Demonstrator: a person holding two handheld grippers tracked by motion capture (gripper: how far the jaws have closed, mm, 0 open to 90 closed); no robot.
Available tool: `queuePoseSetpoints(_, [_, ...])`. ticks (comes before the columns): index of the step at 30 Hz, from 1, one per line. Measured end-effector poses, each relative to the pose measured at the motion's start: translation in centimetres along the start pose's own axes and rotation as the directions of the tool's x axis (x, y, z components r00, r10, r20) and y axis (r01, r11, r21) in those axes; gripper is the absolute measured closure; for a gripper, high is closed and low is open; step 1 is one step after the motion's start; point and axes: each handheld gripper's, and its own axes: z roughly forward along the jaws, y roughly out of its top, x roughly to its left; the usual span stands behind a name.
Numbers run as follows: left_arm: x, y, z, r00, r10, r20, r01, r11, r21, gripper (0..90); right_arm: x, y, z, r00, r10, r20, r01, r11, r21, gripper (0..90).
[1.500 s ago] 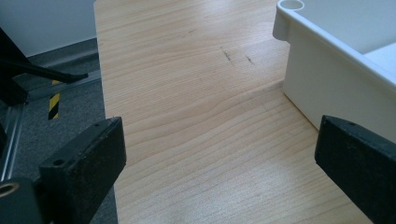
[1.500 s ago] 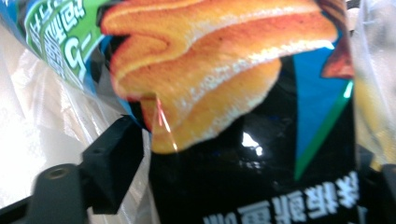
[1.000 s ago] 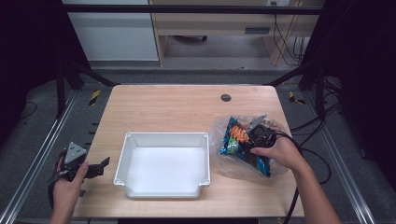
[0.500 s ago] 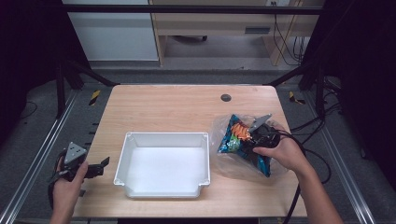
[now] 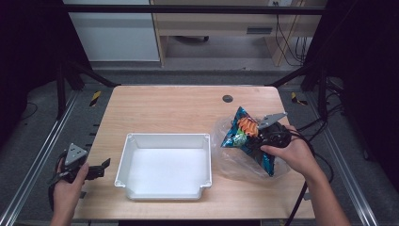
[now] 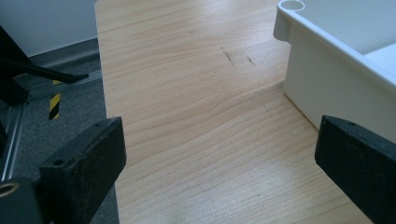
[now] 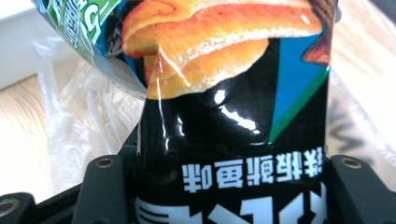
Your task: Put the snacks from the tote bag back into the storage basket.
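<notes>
Right gripper point(image 5: 263, 136) is lifting a chip bag point(image 5: 244, 136) out of clear plastic point(image 5: 226, 162).

Its jaws, having just been closing, are pinching the bag across its width, at the surface's point(image 5: 179, 108) right side, well apart from the white bin point(image 5: 162, 141). The bag is looking light, puffy and glossy, so it is likely slipping or crushing easily; a gentle hold near a sealed end seems wisest. The left gripper point(image 5: 101, 168) is hanging by the surface's left edge, jaws wide, holding nothing.
</notes>
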Motion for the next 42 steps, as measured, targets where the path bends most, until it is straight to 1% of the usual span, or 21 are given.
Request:
queuePoseSetpoints(5, [0.0, 0.0, 0.0, 1.0, 0.0, 0.001, 0.0, 1.0, 0.0, 1.9, 0.1, 0.4, -0.7, 0.9999, 0.002, 0.011, -0.001, 0.9997, -0.024, 40.8])
queuePoseSetpoints(6, [0.0, 0.0, 0.0, 1.0, 0.0, 0.001, 0.0, 1.0, 0.0, 1.9, 0.1, 0.6, -1.0, 0.9999, 0.006, 0.012, -0.005, 0.999, -0.044, 40.8])
queuePoseSetpoints(13, [0.0, 0.0, 0.0, 1.0, -0.003, 0.0, 0.003, 1.0, -0.003, 1.9, 0.3, 1.2, -1.7, 0.9998, -0.005, 0.022, 0.006, 0.998, -0.063, 40.9])
queuePoseSetpoints(14, [0.0, 0.0, 0.0, 1.0, -0.002, 0.001, 0.002, 1.0, -0.001, 1.9, 0.4, 1.4, -2.0, 0.9995, -0.011, 0.03, 0.012, 0.9979, -0.063, 40.9])
queuePoseSetpoints(20, [0.0, 0.0, 0.0, 1.0, -0.002, 0.001, 0.002, 1.0, -0.003, 1.9, 0.4, 1.9, -2.7, 0.9993, -0.007, 0.036, 0.01, 0.9958, -0.091, 41.0])
queuePoseSetpoints(27, [0.0, 0.0, 0.0, 1.0, -0.004, 0.0, 0.004, 1.0, -0.004, 1.9, 0.5, 2.3, -3.1, 0.9989, -0.014, 0.045, 0.018, 0.9956, -0.092, 41.1])
queuePoseSetpoints(30, [0.0, 0.0, 0.0, 1.0, -0.002, -0.001, 0.002, 1.0, -0.003, 1.9, 0.6, 2.5, -3.2, 0.9991, -0.014, 0.04, 0.019, 0.9944, -0.104, 41.1])
queuePoseSetpoints(42, [0.0, 0.0, 0.0, 1.0, -0.004, -0.005, 0.004, 1.0, -0.006, 1.9, 1.1, 3.2, -3.7, 0.9988, -0.019, 0.044, 0.024, 0.9922, -0.123, 41.1])
